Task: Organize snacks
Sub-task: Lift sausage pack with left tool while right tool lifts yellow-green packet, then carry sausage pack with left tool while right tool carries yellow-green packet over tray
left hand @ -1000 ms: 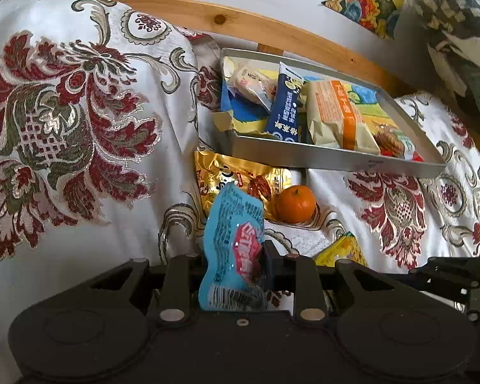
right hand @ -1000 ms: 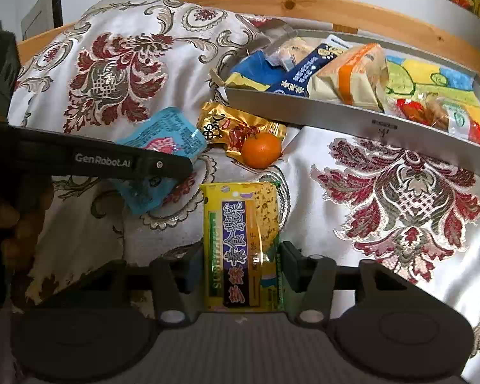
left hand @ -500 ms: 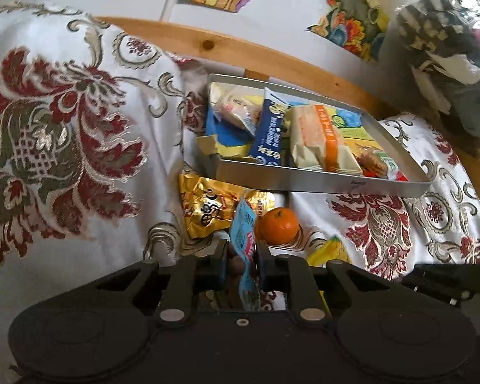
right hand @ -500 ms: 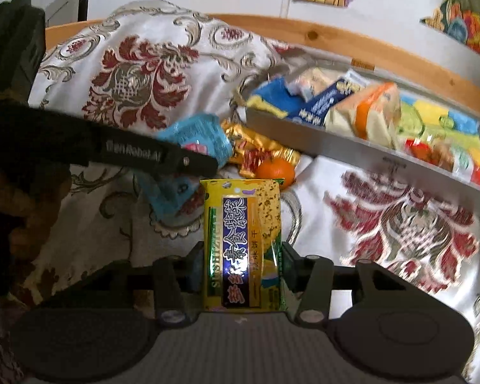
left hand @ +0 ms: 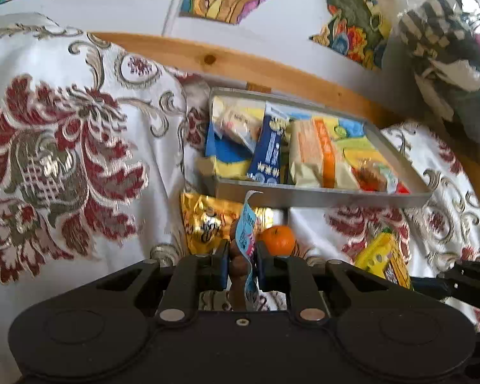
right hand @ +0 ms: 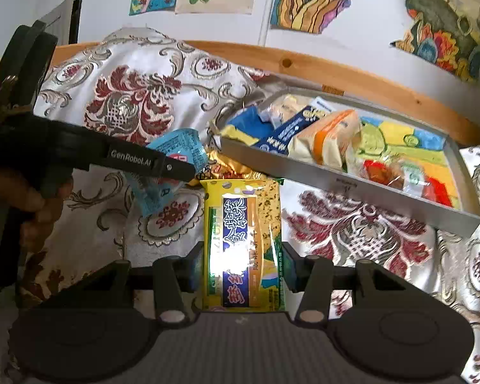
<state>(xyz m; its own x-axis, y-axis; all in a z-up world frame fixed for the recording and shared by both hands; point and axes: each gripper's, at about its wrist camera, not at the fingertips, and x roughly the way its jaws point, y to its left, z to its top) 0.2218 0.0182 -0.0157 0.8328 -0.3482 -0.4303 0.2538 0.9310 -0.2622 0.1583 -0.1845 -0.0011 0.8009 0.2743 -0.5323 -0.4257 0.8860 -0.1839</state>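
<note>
Grey metal forms the shallow tray (right hand: 342, 185) that lies on a white bedspread (right hand: 352, 233) with red floral patterns, its far side against the wooden bed rail (right hand: 304, 64). Inside the tray are several wrapped snacks, among them a dark blue packet (left hand: 267, 156) and a beige packet with an orange band (left hand: 316, 156).

Just in front of the tray's near wall, a gold foil packet (left hand: 204, 220) and a small orange (left hand: 276, 240) rest on the bedspread, side by side.

Below and in front of the tray, the left hand-held gripper (left hand: 242, 265) is clamped on a light blue snack packet (left hand: 246, 236), held edge-on between its fingers. The right hand-held gripper (right hand: 243, 272) is clamped on a yellow snack packet (right hand: 243, 243) with a blue label; the packet stands upright between its fingers, short of the tray's near wall. A hand (right hand: 32, 201) grips the left tool's handle.
</note>
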